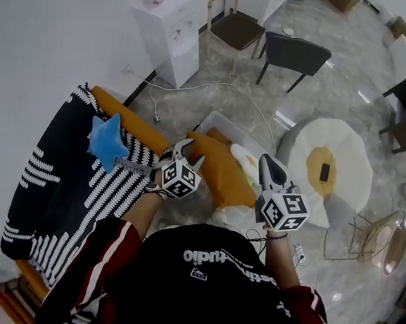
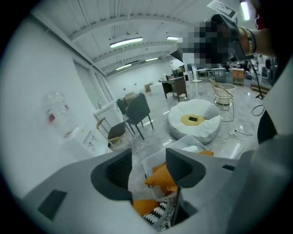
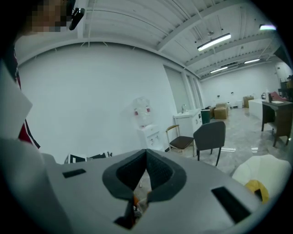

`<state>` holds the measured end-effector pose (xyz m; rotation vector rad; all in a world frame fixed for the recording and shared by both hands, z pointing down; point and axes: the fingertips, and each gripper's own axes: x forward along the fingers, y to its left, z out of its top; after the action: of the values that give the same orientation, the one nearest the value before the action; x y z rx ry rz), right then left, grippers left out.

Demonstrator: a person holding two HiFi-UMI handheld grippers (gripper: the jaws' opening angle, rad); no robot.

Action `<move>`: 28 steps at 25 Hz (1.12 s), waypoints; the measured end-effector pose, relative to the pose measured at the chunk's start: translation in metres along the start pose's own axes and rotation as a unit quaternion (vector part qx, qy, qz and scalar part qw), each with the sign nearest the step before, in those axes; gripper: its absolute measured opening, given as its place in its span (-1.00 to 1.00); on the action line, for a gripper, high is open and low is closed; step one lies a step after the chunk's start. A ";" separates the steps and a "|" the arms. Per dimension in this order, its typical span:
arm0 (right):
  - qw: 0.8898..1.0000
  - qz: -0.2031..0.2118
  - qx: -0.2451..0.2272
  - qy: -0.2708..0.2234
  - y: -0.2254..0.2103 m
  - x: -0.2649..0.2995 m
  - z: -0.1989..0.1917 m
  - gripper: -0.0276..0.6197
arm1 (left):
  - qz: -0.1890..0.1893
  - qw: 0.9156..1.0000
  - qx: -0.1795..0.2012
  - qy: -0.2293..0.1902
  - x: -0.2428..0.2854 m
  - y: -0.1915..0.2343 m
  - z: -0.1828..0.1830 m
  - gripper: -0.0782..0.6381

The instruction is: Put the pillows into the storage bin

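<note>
A clear storage bin [image 1: 217, 120] stands on the floor beside the sofa, holding an orange pillow [image 1: 220, 172] and a white egg-shaped pillow [image 1: 245, 161]. My left gripper [image 1: 188, 154] hovers open at the orange pillow's left edge, nothing between its jaws. In the left gripper view the open left gripper [image 2: 149, 160] frames the bin [image 2: 151, 161] and the orange pillow [image 2: 161, 177]. My right gripper [image 1: 265, 161] is shut and empty above the bin's right side. In its own view the right gripper [image 3: 146, 157] points at the far wall. A blue star pillow [image 1: 107, 142] lies on the sofa.
A black-and-white striped blanket [image 1: 54, 173] covers the orange sofa [image 1: 132, 125]. An egg-patterned beanbag [image 1: 329, 169] sits right of the bin, with a wire stool [image 1: 373, 240] beyond. Two chairs [image 1: 293, 56] and a white water dispenser [image 1: 170, 31] stand by the wall. A cable [image 1: 195, 86] runs along the floor.
</note>
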<state>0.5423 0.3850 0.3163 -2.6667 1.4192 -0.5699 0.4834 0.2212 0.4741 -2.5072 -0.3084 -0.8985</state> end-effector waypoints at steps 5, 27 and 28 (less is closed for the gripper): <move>0.997 0.065 -0.028 0.008 0.064 0.044 0.013 -0.91 | 0.059 0.997 -0.054 -0.008 -0.062 0.049 -0.036 -0.13; 0.952 0.284 -0.114 0.009 0.361 0.117 0.016 -0.91 | 0.360 0.872 -0.307 -0.123 -0.395 0.180 -0.193 -0.24; 0.951 0.288 -0.115 0.009 0.369 0.116 0.014 -0.91 | 0.376 0.867 -0.302 -0.124 -0.410 0.182 -0.197 -0.32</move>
<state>0.3151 0.0778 0.2518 -2.2058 2.2557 -0.3845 0.1284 -0.0557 0.2818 -2.8996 0.9711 -0.3627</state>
